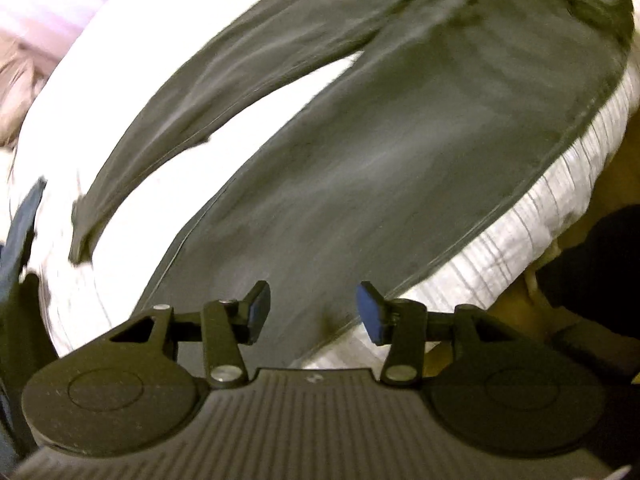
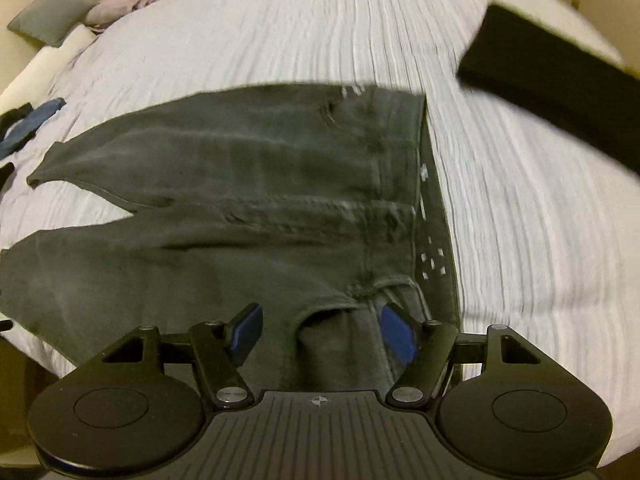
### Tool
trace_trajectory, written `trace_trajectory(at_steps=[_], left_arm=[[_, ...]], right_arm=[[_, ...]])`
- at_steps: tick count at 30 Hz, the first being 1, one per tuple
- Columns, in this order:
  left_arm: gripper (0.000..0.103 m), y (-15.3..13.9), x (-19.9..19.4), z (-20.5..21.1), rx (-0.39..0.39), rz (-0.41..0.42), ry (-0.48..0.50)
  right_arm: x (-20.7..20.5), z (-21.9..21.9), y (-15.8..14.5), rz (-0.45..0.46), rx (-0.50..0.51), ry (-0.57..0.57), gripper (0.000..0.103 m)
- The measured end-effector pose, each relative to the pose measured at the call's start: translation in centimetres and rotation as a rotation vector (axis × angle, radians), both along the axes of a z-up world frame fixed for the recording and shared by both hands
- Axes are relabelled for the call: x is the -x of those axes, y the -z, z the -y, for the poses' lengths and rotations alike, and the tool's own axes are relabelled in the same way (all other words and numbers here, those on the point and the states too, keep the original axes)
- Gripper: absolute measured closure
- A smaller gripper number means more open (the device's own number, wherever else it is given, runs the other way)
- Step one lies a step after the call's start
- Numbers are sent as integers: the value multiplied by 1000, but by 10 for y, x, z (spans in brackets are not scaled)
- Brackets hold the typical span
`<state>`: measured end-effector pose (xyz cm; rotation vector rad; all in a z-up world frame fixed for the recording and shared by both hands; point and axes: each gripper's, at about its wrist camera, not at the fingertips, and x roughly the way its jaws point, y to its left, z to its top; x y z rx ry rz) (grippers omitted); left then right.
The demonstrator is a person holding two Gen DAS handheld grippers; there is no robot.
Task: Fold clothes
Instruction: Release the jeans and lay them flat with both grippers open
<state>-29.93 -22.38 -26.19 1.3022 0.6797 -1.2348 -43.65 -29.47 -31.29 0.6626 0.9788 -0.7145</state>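
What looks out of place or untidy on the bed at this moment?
The dark grey jeans lie flat on the white bedspread but unfolded, legs spread apart. A blue garment lies crumpled at the bed's far left edge. Both grippers, left and right, are open and hold nothing.

Dark grey trousers (image 1: 400, 152) are seen spread on a white ribbed bedcover (image 1: 532, 220), legs parted, one leg run toward 8 o'clock, waist toward 1 o'clock. The left gripper (image 1: 313, 312) is held above the nearer leg, jaws apart, nothing between the blue pads (image 1: 370, 312). Pic blurred.
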Motion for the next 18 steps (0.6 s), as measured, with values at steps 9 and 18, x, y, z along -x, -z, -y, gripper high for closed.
trace_trajectory(at_steps=[9, 18], left_arm=[[21, -28, -38, -47, 145, -75, 63], [18, -36, -83, -79, 150, -184, -46]], right_arm=[[-69, -115, -44, -22, 66, 122, 11], [-80, -183, -73, -36, 108, 259, 11]])
